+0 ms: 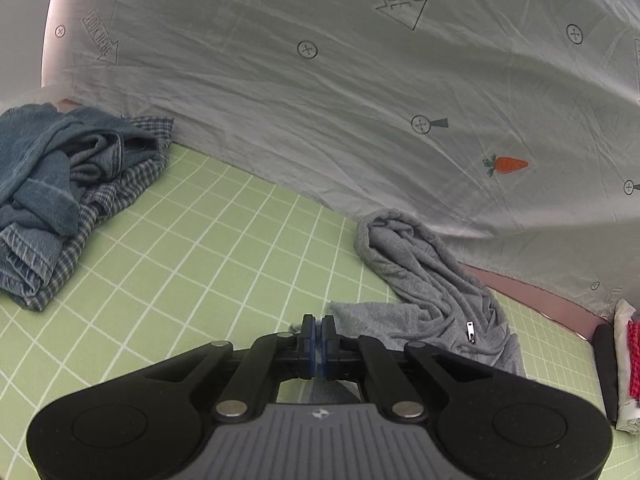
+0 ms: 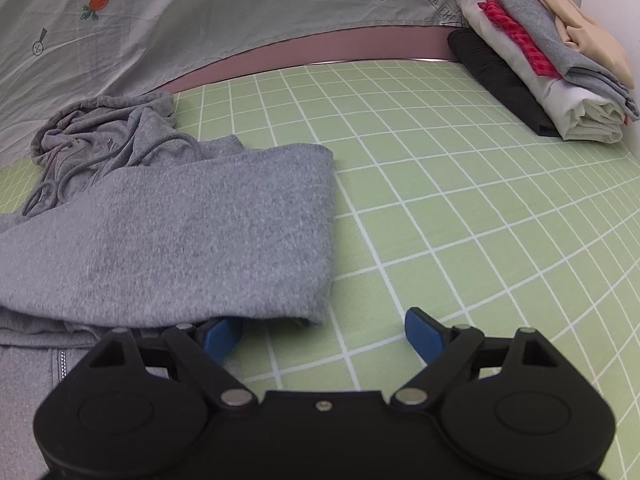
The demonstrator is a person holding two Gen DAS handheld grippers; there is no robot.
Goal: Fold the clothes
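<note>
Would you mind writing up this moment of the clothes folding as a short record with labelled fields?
surface: green grid mat
garment in work: grey zip hoodie, partly folded, hood still bunched
left gripper: shut on a hoodie edge
right gripper: open, low at the fold's near edge, one finger under the cloth
unfolded pile: blue and checked clothes at the mat's left
folded stack: black, white, red, grey and cream items at far right
backdrop: printed grey sheet

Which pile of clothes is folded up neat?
The stack of folded clothes by the mat's far right edge; the blue pile and grey hoodie are crumpled.
</note>
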